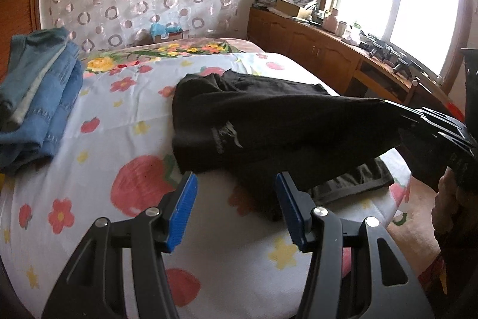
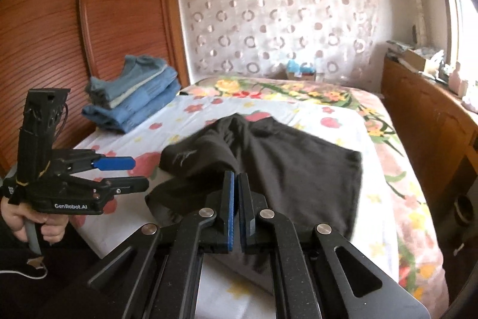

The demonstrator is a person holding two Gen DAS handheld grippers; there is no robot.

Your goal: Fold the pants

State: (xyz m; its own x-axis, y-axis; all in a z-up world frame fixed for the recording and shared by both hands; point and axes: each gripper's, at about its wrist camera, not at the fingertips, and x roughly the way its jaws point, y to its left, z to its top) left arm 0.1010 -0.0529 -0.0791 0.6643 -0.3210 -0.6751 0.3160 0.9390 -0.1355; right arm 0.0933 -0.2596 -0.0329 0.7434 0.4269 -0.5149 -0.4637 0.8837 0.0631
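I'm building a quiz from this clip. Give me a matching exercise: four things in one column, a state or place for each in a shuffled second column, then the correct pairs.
Column one:
1. left gripper
2. right gripper
3. black pants
4. stack of folded jeans

Column two:
A. piled at the far left of the bed, by the wooden wardrobe
B. jaws wide apart, holding nothing
C. partly spread on the floral sheet, one end lifted
D. jaws closed on dark cloth

Pairs: 1-B, 2-D, 3-C, 4-A
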